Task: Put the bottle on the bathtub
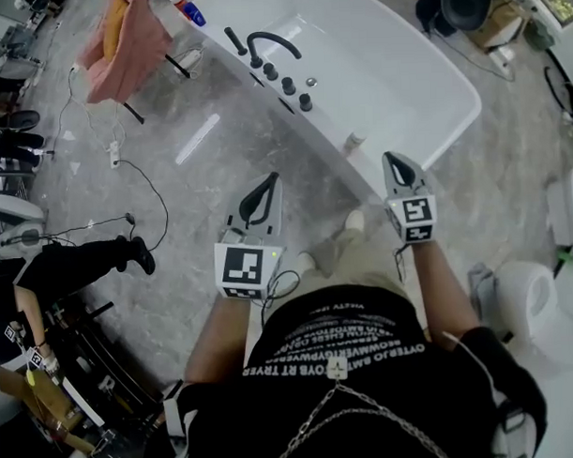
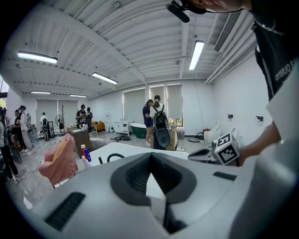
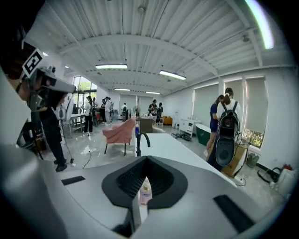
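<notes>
The head view looks down on a grey marble floor [image 1: 217,132] and on the whole white tub [image 1: 384,70], which lies aslant across the top of the picture. Only the two gripper views show the room itself: a large hall with a white ribbed ceiling, long lamps, windows with blinds and several people standing far off. One person with a backpack [image 3: 227,130] stands beyond the far side of the tub. Only the head view shows the cables on the floor and a white toilet [image 1: 538,304] at the right.

A pink chair [image 1: 120,41] stands near the far end of the tub, and a black faucet [image 1: 271,44] with knobs beside it sits on the near rim.

The person stands at the near end of the tub with both forearms stretched forward. The left gripper [image 1: 269,182] and the right gripper [image 1: 391,161] are well apart and point toward the tub, tilted a little down. Both are in the air and touch nothing. The jaws of each are pressed together and hold nothing.

The bottle [image 3: 145,191], small and pale pink, stands upright on the rim. The right gripper view shows it through the gap behind the closed jaw tips. In the head view it is only a pale spot just ahead of the right gripper.
</notes>
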A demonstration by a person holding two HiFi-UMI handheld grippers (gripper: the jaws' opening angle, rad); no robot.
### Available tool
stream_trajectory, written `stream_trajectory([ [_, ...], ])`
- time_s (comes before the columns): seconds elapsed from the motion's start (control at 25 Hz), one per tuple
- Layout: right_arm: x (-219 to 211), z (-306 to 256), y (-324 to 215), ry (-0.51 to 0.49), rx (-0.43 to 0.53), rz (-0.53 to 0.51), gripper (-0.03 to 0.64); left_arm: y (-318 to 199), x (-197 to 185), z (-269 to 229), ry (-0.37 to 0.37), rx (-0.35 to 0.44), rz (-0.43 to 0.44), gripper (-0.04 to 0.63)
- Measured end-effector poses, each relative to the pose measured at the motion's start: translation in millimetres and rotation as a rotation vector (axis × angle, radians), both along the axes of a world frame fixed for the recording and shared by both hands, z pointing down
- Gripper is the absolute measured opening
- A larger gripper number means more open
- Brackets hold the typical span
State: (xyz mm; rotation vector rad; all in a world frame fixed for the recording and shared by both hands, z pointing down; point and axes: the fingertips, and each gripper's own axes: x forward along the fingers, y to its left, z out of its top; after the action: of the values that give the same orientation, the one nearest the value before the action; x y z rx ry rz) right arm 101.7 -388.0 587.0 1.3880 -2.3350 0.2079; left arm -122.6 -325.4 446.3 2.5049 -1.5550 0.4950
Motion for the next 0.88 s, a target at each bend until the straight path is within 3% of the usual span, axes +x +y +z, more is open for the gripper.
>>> stream_trajectory([
  [0.36, -2.6, -100.2, 41.5, -0.069, 0.113, 0.028, 0.002, 8.3, -1.5, -43.8, 0.008, 0.106, 0.062, 0.002],
  [0.88, -25.9, -169.6, 105.5, -0.08, 0.2, 0.045, 0.002, 40.2, -4.6, -63.0, 0.036, 0.16, 0.148, 0.002],
])
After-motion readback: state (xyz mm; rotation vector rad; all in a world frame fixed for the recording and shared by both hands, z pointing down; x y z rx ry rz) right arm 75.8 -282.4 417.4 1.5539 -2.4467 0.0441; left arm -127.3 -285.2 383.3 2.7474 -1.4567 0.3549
